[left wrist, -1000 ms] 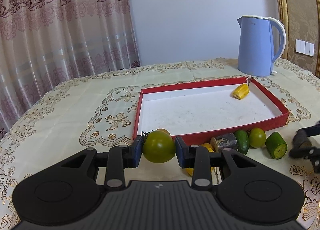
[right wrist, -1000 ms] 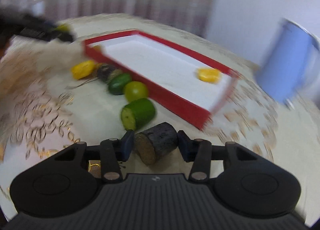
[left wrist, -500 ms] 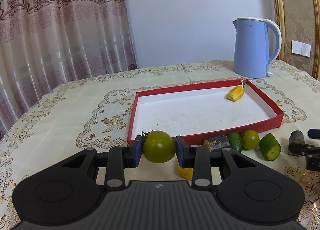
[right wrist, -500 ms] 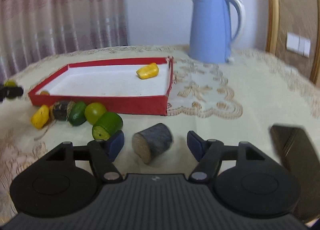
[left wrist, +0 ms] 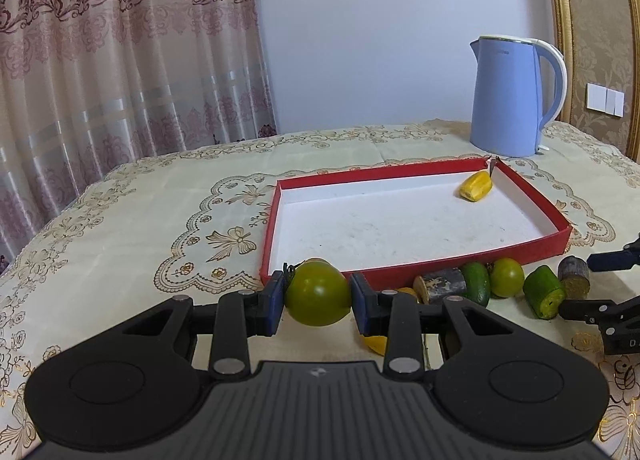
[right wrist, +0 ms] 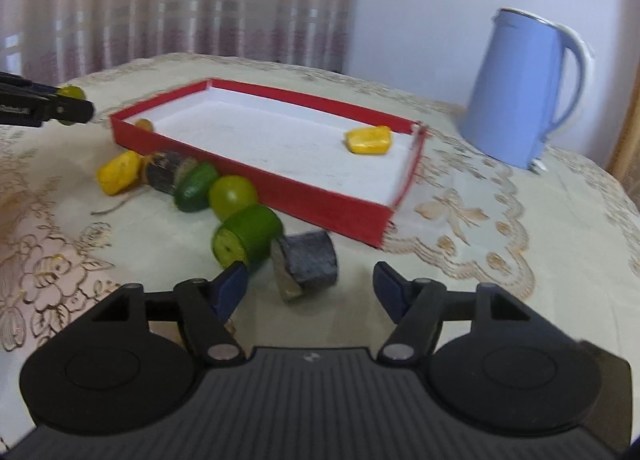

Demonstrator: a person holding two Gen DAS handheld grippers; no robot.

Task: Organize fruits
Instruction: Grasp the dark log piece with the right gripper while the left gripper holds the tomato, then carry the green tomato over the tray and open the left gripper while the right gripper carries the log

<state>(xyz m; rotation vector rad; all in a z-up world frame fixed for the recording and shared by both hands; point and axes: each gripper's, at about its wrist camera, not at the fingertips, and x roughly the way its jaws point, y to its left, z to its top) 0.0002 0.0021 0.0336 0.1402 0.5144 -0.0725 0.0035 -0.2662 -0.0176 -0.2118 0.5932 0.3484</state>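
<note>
**Green tomato gripped, dark stub lies loose**

Left gripper [left wrist: 317,300] has its jaws clamped on the green tomato [left wrist: 316,294], just in front of the red tray [left wrist: 532,248]. A yellow piece [left wrist: 475,187] sits in the tray's far corner. Along the near wall runs a row of fruit pieces: dark stub [right wrist: 306,260], green chunk [right wrist: 246,240], lime [right wrist: 232,192]. Right gripper [right wrist: 306,286] has its jaws closing, not touching the stub between them. Embroidered cloth covers the counter [left wrist: 160,212]; blue kettle [left wrist: 512,100], curtains [left wrist: 120,60] behind.

right gripper [right wrist: 306,286]: jaws closing, pads clear of the dark cut cylinder [right wrist: 307,265] between them
red tray [right wrist: 328,204]: holds one yellow piece [right wrist: 369,140]
kettle [right wrist: 520,88]: blue, beyond tray
</note>
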